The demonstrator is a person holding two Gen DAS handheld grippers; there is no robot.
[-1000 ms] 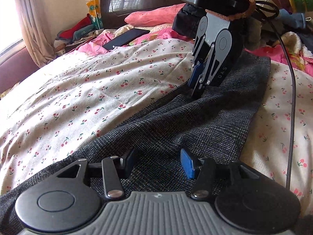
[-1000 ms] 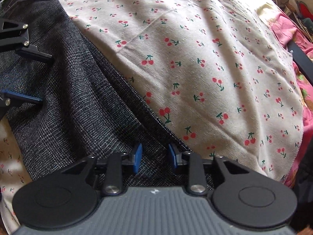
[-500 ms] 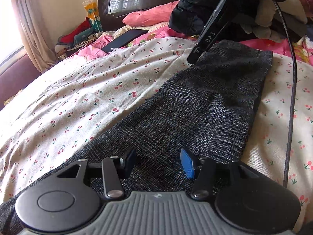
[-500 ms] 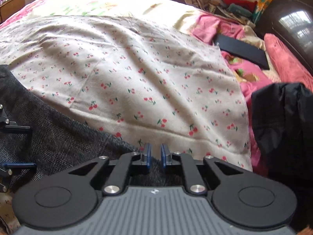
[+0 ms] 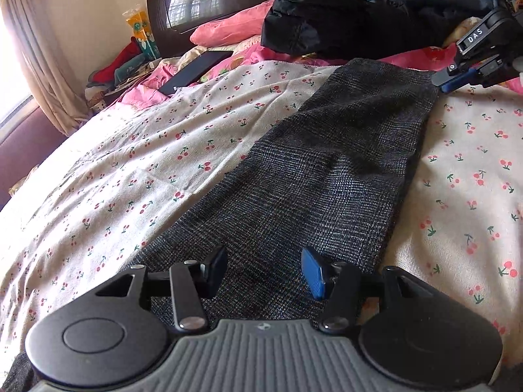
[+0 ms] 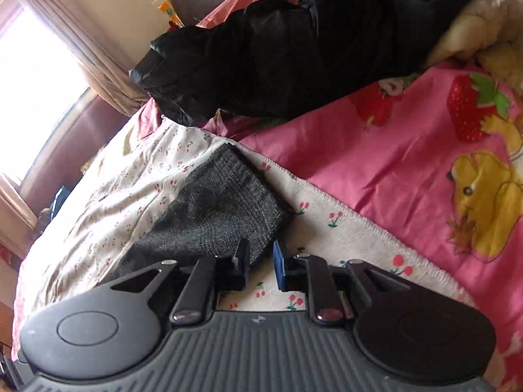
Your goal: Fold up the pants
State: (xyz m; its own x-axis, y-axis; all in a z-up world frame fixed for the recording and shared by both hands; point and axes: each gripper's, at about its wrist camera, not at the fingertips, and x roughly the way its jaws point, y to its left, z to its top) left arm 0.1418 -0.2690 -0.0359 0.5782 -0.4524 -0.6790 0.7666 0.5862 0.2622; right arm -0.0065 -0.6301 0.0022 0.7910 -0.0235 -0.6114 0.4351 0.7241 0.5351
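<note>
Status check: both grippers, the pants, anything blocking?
Left gripper open over the pants. Right gripper open at the pants' far corner, jaws just opening, nothing pinched. Black jacket beyond, clear of the pants.

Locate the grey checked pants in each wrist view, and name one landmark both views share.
Left wrist view: grey checked pants run as a long strip from bottom centre to upper right.
Right wrist view: only their end shows, left of centre, just above the fingers.
Shared landmark: the black jacket lying beyond the pants.
</note>
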